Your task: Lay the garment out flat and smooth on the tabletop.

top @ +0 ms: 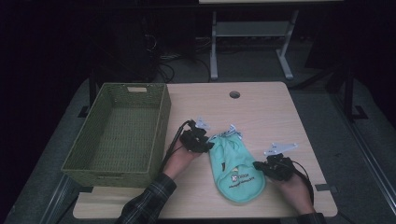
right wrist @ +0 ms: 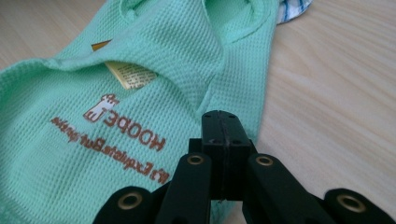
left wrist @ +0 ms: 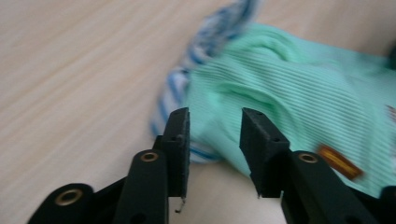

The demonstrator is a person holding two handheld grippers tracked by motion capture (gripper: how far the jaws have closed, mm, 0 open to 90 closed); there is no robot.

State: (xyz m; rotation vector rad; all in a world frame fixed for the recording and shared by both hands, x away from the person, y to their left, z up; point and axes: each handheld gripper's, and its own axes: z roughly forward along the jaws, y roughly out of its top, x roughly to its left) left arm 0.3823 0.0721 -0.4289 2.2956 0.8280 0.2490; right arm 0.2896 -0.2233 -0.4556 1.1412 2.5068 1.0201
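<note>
Left tool point(top: 208, 143) jaws parted, right tool point(top: 258, 165) jaws pressed together

The green garment point(left wrist: 299, 98) is blurred, its small brown label point(left wrist: 340, 161) unreadable, its right side cropped.

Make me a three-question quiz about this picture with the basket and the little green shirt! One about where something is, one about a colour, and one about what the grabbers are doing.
1. Where is the basket?
A. At the table's left side
B. On the shirt
C. On the floor

2. What colour is the shirt?
A. Red
B. Mint green
C. Black

3. How do the left gripper's fingers stand?
A. Clamped on the basket
B. Apart, with the shirt's edge just beyond them
C. Holding a cup

Answers:
1. A: in the high view it sits on the table, left of both hands.
2. B: its fabric is mint green, with a blue striped trim.
3. B: the left gripper view shows a gap between them, while the right gripper is shut on the shirt's edge.
</note>
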